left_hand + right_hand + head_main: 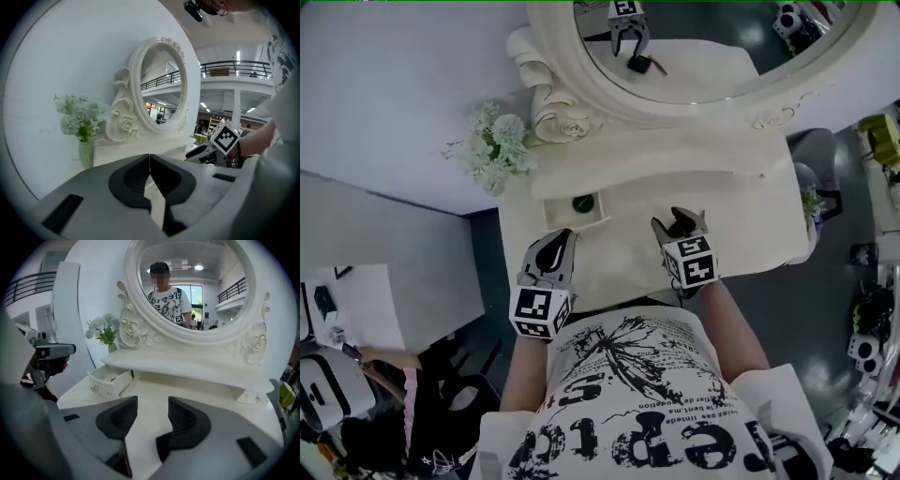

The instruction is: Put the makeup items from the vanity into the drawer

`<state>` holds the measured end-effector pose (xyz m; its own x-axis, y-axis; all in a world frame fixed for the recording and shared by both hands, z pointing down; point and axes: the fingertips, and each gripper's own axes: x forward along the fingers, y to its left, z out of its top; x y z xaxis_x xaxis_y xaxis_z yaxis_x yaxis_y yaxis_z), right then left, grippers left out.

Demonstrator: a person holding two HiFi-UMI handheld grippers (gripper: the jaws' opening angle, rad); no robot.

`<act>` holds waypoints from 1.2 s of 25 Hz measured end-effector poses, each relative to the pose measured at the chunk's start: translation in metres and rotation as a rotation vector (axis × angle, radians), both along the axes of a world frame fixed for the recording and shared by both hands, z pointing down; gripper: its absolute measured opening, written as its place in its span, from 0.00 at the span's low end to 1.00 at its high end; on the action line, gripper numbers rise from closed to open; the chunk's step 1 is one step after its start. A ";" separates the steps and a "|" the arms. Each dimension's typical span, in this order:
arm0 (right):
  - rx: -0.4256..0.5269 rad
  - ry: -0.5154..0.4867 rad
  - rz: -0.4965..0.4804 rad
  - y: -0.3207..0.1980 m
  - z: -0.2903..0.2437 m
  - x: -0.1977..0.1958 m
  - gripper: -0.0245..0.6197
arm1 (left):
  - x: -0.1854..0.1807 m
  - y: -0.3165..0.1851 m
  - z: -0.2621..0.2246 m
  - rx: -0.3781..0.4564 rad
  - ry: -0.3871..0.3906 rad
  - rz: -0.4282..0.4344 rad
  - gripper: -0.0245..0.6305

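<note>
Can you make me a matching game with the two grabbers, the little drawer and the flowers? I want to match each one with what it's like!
Things:
1. left gripper
2. right gripper
3. drawer
4. flowers

What it's like:
A. pulled out
B. standing in a vase
C. shut, holding nothing
D. open, holding nothing

Pairs: 1-C, 2-D, 3-A, 4-B.

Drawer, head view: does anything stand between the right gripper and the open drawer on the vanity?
Nothing visible does. The right gripper, jaws apart and empty, hangs over bare vanity top; the open drawer lies to its left with only that bare surface between them.
</note>
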<state>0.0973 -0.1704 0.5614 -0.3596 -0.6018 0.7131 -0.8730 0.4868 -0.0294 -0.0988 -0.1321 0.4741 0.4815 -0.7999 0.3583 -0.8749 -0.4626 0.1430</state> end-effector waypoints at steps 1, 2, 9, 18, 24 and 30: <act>-0.016 0.008 0.008 0.004 0.004 0.012 0.35 | 0.011 -0.002 0.002 -0.004 0.001 0.019 0.07; -0.034 0.016 0.011 0.008 0.009 0.022 0.37 | 0.021 -0.004 0.003 -0.009 0.002 0.037 0.07; -0.162 0.077 -0.053 0.035 0.050 0.062 0.48 | 0.073 -0.005 0.013 -0.045 -0.003 0.088 0.07; -0.209 0.165 -0.201 0.035 0.086 0.067 0.52 | 0.075 0.007 0.031 -0.100 -0.023 0.004 0.07; -0.207 0.164 -0.204 0.032 0.085 0.066 0.53 | 0.073 0.010 0.030 -0.097 -0.024 -0.015 0.07; -0.164 0.118 -0.172 0.024 0.061 0.056 0.53 | 0.058 0.010 0.018 -0.063 -0.018 -0.023 0.07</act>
